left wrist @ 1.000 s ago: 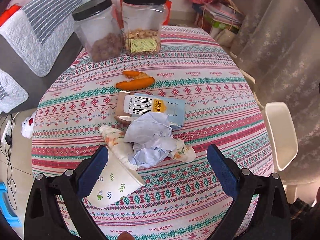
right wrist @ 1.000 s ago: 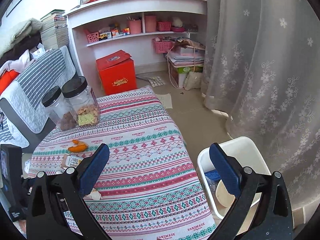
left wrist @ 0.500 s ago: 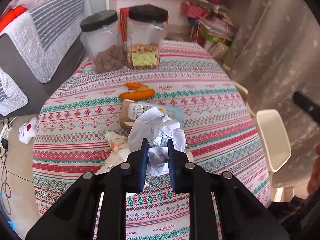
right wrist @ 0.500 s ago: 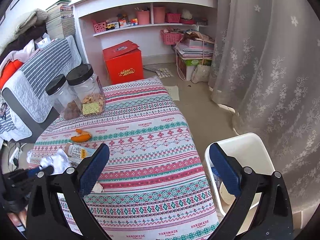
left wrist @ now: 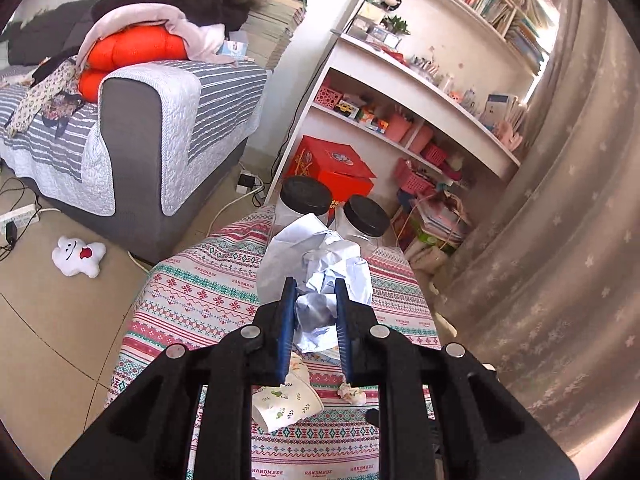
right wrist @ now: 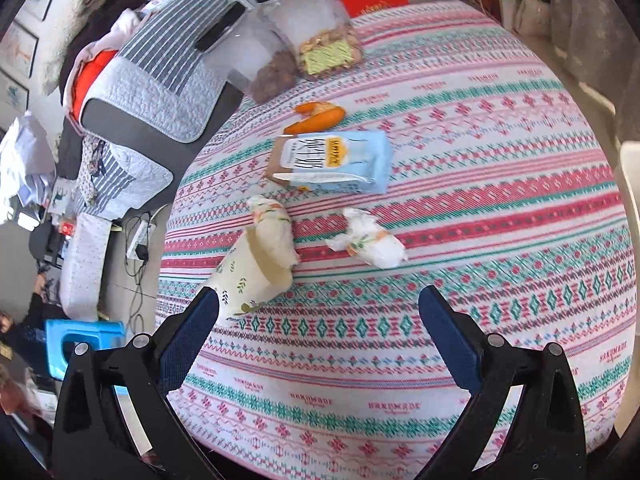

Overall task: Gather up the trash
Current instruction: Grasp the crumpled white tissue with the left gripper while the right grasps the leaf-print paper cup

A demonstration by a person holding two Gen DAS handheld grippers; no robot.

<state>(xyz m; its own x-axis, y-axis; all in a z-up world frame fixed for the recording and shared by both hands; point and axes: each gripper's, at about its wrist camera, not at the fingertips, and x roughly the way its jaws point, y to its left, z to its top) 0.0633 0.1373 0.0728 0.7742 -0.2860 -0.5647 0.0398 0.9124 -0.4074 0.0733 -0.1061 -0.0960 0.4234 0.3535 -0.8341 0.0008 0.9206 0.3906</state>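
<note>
Left hand-held gripper point(left wrist: 314, 314): blue pads pressed in on a crumpled pale-blue paper wad point(left wrist: 320, 272); the wad bulges out ahead of and above the fingertips, lifted clear of the surface point(left wrist: 200, 280) in its striped patterned cloth; gripper tilted upward, looking toward the shelves; two black-lidded clear jars point(left wrist: 366, 216) just beyond the wad; a floral paper cup point(left wrist: 286, 404) lies on the cloth below the jaws.

Right hand-held gripper point(right wrist: 320, 320): fingers spread wide, pinching nothing, held above the near part of the surface and angled down; the floral paper cup point(right wrist: 256, 268) lies on its side just ahead of the left finger, a crumpled floral napkin point(right wrist: 370, 240) ahead between the fingers, a light-blue carton point(right wrist: 332, 162) and orange peel point(right wrist: 318, 118) farther ahead; bare cloth to the right of the napkin out to the rim.
</note>
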